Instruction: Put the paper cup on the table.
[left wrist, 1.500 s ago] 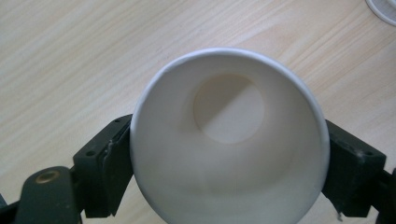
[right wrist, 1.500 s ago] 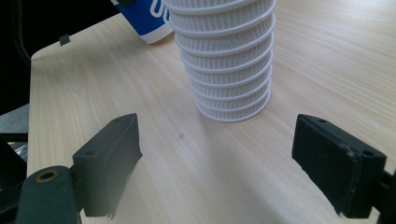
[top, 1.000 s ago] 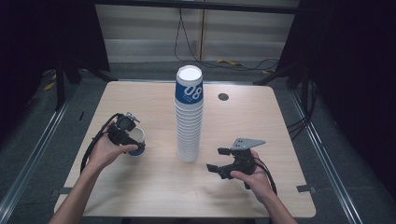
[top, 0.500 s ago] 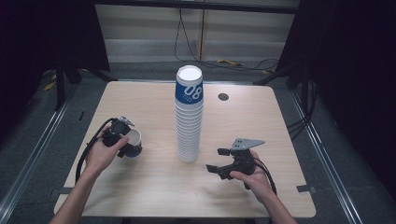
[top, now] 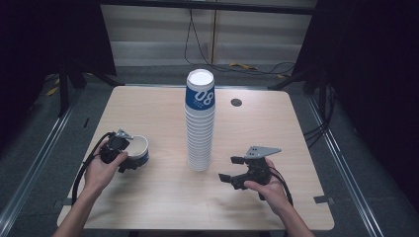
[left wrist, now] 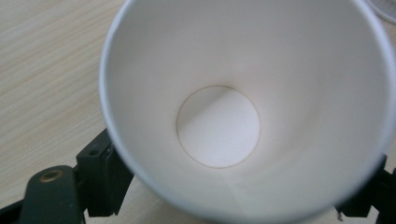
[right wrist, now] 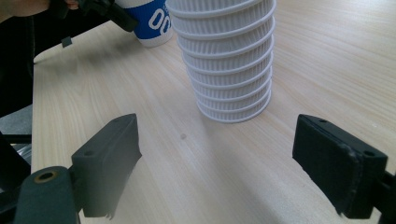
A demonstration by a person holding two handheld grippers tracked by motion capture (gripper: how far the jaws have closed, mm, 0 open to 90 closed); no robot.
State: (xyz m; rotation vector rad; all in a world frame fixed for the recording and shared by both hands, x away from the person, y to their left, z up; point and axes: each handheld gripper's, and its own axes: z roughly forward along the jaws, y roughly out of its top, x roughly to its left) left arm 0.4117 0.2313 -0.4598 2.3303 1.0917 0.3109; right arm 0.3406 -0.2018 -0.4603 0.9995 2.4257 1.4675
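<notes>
Left gripper view: cup (left wrist: 243,112) interior, empty.

a light wooden table (top: 148,106) bears a cup stack (top: 199,133) and a single cup (top: 137,150).

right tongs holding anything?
No: in the right gripper view the right tongs are spread wide with only bare table between the jaws, and the cup stack stands beyond them.

Wooden table (top: 148,106), grey floor (top: 44,148), dark surroundings.
</notes>
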